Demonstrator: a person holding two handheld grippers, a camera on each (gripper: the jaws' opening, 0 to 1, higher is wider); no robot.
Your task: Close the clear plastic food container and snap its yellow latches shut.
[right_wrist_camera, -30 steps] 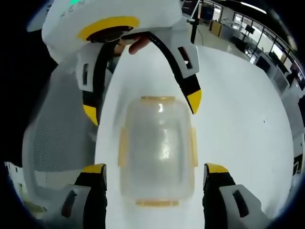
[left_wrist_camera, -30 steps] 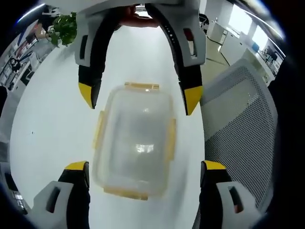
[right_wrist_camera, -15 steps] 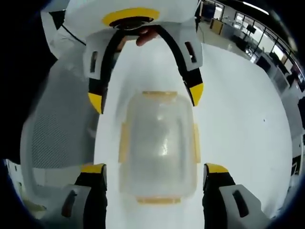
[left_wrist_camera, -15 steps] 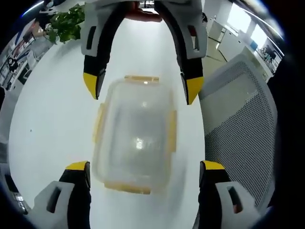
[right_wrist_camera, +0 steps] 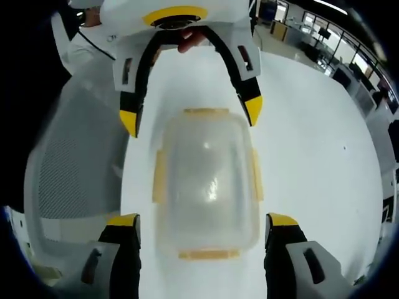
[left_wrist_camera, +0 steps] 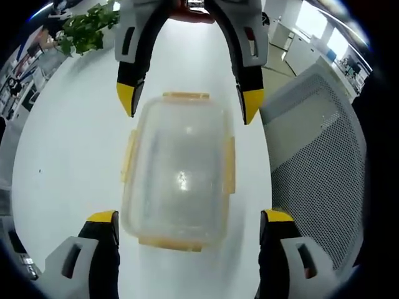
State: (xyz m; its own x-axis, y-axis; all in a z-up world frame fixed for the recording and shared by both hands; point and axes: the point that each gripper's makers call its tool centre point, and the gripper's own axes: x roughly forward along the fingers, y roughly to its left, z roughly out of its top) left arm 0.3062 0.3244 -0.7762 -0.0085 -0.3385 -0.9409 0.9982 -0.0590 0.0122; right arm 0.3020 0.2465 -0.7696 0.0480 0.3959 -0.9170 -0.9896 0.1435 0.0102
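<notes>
A clear plastic container [left_wrist_camera: 181, 168] [right_wrist_camera: 207, 177] rests on the white table [left_wrist_camera: 68, 143], its lid lying on top. Yellow latches [left_wrist_camera: 229, 165] [right_wrist_camera: 159, 177] stick out from all its sides. My left gripper [left_wrist_camera: 187, 218] is open, its jaws standing either side of the container's near end without touching it. My right gripper [right_wrist_camera: 202, 220] is open as well and straddles the opposite end. Each gripper faces the other: the right gripper [left_wrist_camera: 188, 106] hangs over the far latch in the left gripper view, and the left gripper [right_wrist_camera: 191, 117] does the same in the right gripper view.
A grey mesh office chair [left_wrist_camera: 312, 156] [right_wrist_camera: 68, 168] stands close beside the table edge. A green plant [left_wrist_camera: 84, 34] sits at the far end of the table. A person's hand [right_wrist_camera: 190, 40] holds the opposite gripper. Office desks lie beyond.
The opposite gripper has drawn back slightly toward the container's far end in both views. Both cameras shifted a little. The container stays put and all jaws remain apart.
</notes>
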